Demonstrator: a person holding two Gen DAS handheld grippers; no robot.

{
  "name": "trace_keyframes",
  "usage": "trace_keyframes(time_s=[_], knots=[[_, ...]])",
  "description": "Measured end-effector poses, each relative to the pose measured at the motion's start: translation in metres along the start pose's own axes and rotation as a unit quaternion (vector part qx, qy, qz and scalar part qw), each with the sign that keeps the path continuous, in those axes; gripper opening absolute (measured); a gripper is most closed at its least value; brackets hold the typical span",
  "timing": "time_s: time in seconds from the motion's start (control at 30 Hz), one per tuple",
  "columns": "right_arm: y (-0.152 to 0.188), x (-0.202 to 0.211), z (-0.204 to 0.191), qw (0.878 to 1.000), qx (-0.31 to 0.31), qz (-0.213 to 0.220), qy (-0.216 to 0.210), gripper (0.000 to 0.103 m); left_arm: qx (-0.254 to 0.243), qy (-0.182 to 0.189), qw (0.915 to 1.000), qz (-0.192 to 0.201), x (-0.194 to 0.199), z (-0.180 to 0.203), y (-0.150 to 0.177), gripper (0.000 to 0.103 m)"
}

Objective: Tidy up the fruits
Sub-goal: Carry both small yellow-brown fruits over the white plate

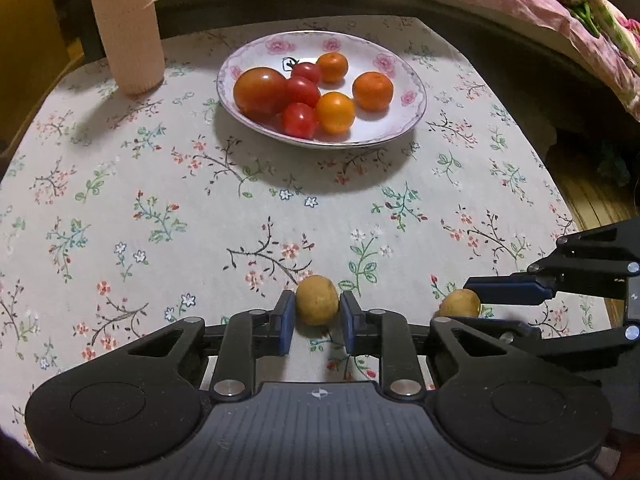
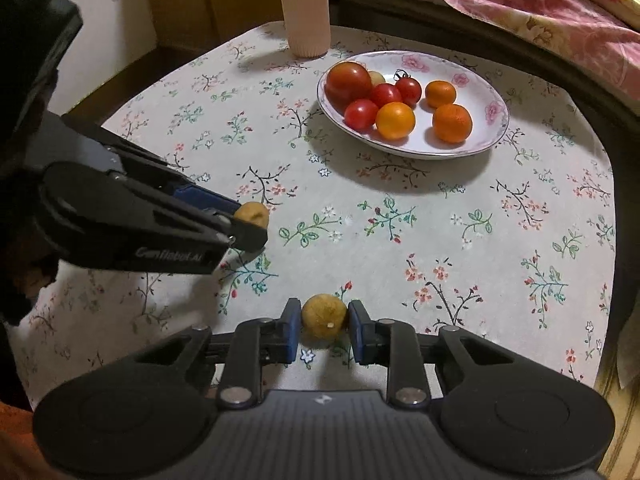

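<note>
So we're most of the way through this one, judging by the plate (image 1: pixel 416 92). It already has a decent pile on it: one big tomato (image 1: pixel 260 92), three little cherry tomatoes (image 1: pixel 298 120) bunched beside it, and three small oranges (image 1: pixel 372 91) toward the other side. From the right wrist view there might be one more pale fruit tucked behind the big tomato, but it's mostly hidden, so we can't say for sure.

What's left looks like just two small tan, longan-looking fruits, and we've got one in each gripper. The left gripper (image 1: pixel 317 312) has its blue pads pressed against either side of the left fruit (image 1: pixel 317 300), so that's a closed grip on it, low over the floral tablecloth (image 1: pixel 160 200). The right gripper (image 2: pixel 324 322) is doing the same with the right fruit (image 2: pixel 324 316), pads snug on both sides. We can't tell whether either fruit is sitting on the cloth or just lifted off it.

Both held fruits are at the near edge of the table, well apart from the plate, which sits toward the far side near a tall ribbed pink cylinder (image 1: pixel 128 24).

Our guess for what remains: carry both fruits over to the plate, set them in a free spot without knocking the round stuff around, and that should be it.
</note>
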State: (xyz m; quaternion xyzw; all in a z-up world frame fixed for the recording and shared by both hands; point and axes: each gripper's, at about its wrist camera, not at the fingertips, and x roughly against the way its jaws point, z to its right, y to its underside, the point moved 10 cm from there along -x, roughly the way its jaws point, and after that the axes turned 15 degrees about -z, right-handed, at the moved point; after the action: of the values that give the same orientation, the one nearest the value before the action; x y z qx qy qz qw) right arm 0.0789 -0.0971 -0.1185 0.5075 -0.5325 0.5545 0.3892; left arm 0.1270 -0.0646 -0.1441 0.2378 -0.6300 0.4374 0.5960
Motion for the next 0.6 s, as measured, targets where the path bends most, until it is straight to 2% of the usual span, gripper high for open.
trace_keyframes(time_s=[0.33,0.6], knots=[[-0.01,0.007,0.012,1.0,-0.023,0.016,0.001,0.026,0.002,0.004,0.9999,0.013,0.01,0.0,-0.006,0.031],[-0.036,0.019,0.026,0.998,-0.035,0.044,0.011,0.026,-0.001,0.013,0.9989,0.044,0.029,0.008,-0.033,0.031]])
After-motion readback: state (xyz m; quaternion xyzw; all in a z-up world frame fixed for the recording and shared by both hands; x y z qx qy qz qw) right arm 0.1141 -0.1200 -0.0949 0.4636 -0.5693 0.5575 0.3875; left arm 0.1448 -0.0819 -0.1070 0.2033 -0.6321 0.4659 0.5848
